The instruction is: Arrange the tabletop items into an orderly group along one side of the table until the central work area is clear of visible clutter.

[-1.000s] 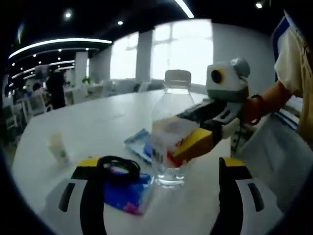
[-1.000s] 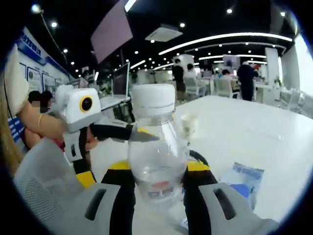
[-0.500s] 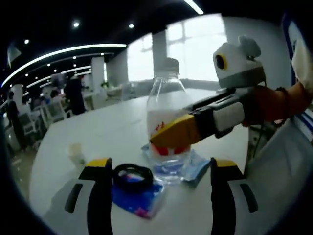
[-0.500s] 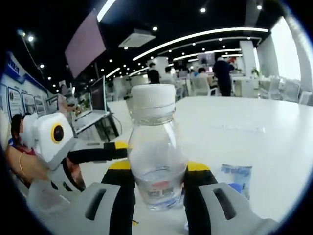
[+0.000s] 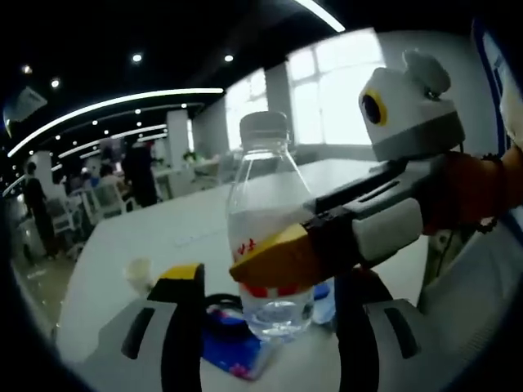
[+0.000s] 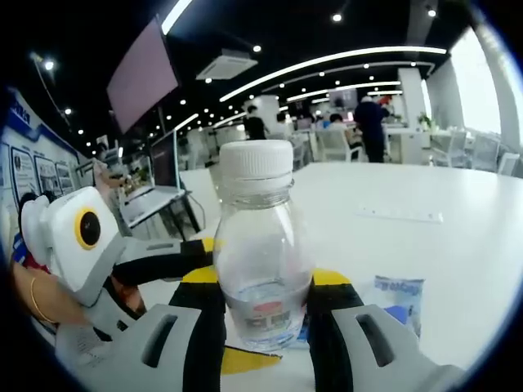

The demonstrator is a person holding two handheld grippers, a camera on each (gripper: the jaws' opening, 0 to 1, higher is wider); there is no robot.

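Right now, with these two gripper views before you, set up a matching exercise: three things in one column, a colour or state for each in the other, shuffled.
Things:
1. bottle cap
2. bottle
3. packet

Colour or state:
A. blue, lying flat on the table
B. white
C. clear, held between the right gripper's jaws

Pairs: 1-B, 2-C, 3-A

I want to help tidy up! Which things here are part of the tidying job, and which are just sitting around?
Part of the job: the water bottle held by the right gripper, the blue packet, the black ring, the little cup.

Just around: the chairs, the laptop.
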